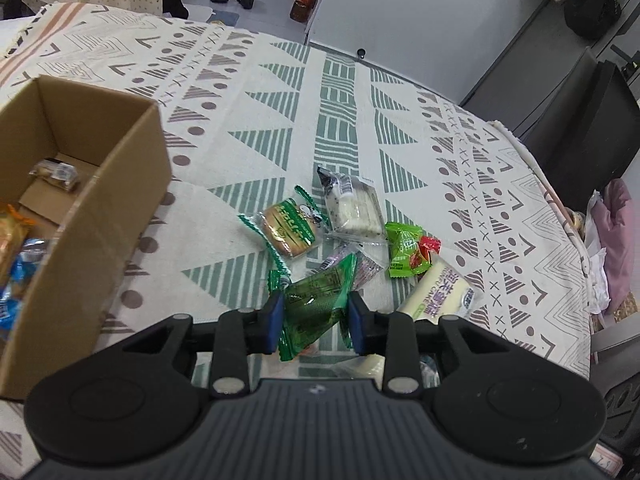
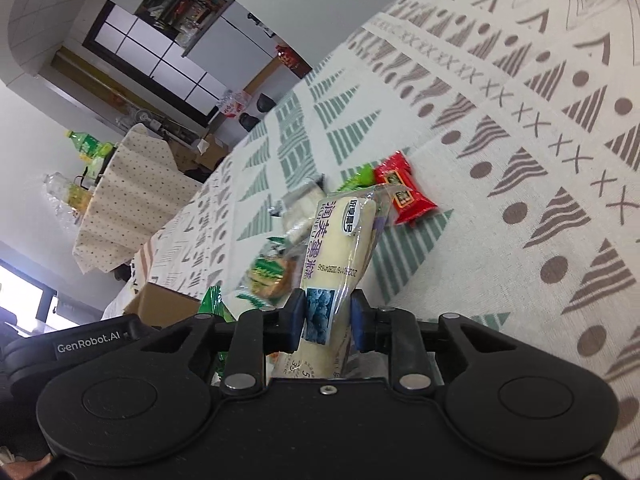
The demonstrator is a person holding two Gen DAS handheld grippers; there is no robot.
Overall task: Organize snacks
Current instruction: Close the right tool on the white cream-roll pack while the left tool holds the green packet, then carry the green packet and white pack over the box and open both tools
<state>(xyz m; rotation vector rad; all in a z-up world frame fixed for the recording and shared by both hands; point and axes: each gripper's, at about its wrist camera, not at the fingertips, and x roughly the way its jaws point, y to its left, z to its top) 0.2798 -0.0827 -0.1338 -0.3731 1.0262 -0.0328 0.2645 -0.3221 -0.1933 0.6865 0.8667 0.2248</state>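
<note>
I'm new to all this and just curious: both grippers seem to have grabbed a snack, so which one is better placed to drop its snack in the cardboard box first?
Probably the left gripper: its green packet hangs beside the cardboard box.

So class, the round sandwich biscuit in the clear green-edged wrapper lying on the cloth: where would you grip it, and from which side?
Grip the biscuit packet across its round middle, coming straight down from above. It lies flat on the tablecloth, so its sides are the only faces the fingers can close on. The crimped green ends look too thin and floppy to hold well. The white cake packet touches its far side, so set the fingers clear of that edge.
</note>
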